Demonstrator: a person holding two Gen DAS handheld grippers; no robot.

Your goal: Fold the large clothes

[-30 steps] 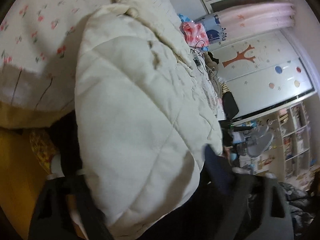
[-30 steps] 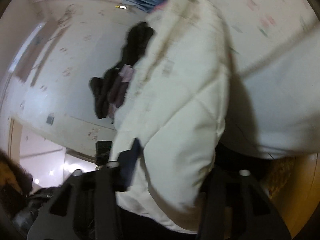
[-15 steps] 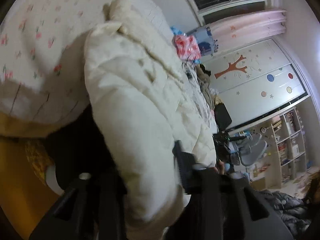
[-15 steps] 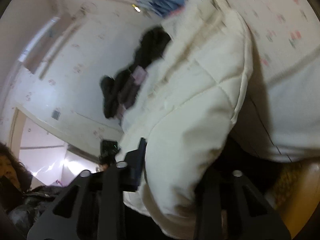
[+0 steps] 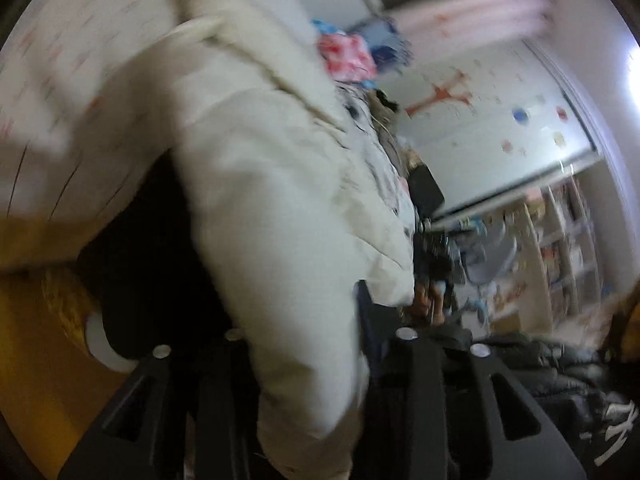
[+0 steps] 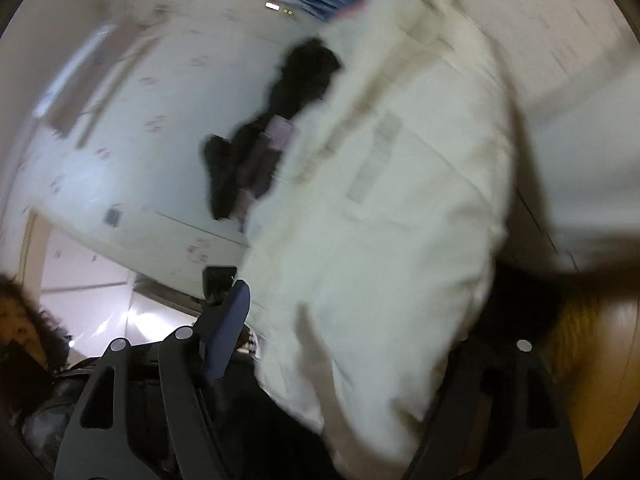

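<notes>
While both views are smeared by motion blur, the main item reads clearly: one cream quilted puffer coat (image 5: pixel 280 208), soft and bulky with stitched panels, lying on a bed with a white sheet (image 5: pixel 60 60) printed with small red flowers. Left tongs (image 5: pixel 304 344): jaws opening, a thick fold of the coat sits between the two black fingers (image 5: pixel 224 400); can't tell if the pads press on it. Right tongs (image 6: pixel 340 344): jaws opening wide, coat hem bulges between them, left pad apart from the fabric, right pad hidden behind it. The right view shows the same coat (image 6: pixel 392 208) filling the centre and blocking most of the bed. One dark fuzzy garment (image 6: pixel 296 84) lies beyond the coat in that view, with a pinkish piece beside it. The left view shows one red-and-white patterned bundle (image 5: pixel 344 56) past the collar, a white wardrobe (image 5: pixel 500 128) with a red tree decal and coloured dots, and open shelving (image 5: pixel 568 248) crowded with small stuff, too blurred to count. One black padded jacket (image 5: pixel 568 384) with white lettering sits at lower right. A yellow-orange wooden surface (image 5: pixel 36 340) shows under the bed edge. Two tongs total, one coat.
</notes>
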